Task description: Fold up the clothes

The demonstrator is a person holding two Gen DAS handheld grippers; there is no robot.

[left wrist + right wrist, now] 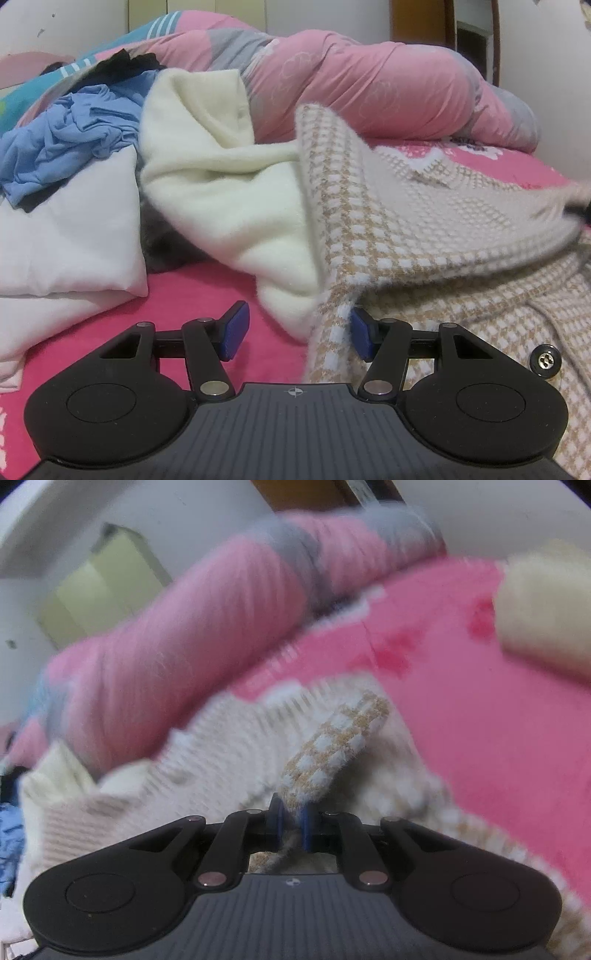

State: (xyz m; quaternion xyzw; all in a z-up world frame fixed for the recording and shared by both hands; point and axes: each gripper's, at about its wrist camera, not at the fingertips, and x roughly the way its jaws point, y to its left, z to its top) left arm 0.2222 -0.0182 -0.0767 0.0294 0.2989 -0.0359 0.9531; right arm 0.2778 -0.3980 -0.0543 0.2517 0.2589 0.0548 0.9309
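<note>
- Checked tan-and-white cardigan point(424, 229) lies spread on the pink bed point(199, 295), one part lifted and stretched toward the right edge of the left wrist view.
- Right gripper point(291, 821) is clamped narrowly on a checked strip of that cardigan; this view is blurred.
- Left gripper point(295, 338) stands about half apart, nothing pinched; its right pad lies against the cardigan's edge.
- Cream garment point(229, 192), blue garment point(70, 136) and white cloth point(74, 240) are heaped at left, before a pink quilt point(369, 85).
</note>
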